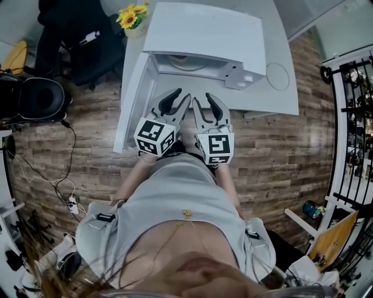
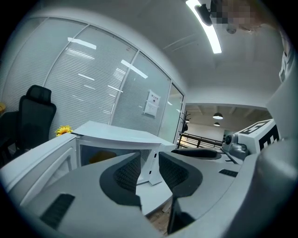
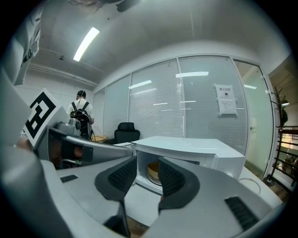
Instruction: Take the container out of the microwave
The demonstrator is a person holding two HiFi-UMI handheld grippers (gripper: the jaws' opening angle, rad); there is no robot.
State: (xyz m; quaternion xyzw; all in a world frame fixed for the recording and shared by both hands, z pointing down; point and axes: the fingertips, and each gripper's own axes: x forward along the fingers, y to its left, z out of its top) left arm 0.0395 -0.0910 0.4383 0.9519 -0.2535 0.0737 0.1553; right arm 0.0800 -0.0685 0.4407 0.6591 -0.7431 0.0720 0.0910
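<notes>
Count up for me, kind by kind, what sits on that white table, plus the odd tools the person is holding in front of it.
Microwave, door open: 1
Container inside it: 1
Bunch of yellow flowers: 1
Hand-held gripper: 2, the left hand-held gripper and the right hand-held gripper, both open and empty
Total: 5

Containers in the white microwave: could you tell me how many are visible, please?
1. A tan round container sits inside the open white microwave; others could be hidden behind its walls.
</notes>
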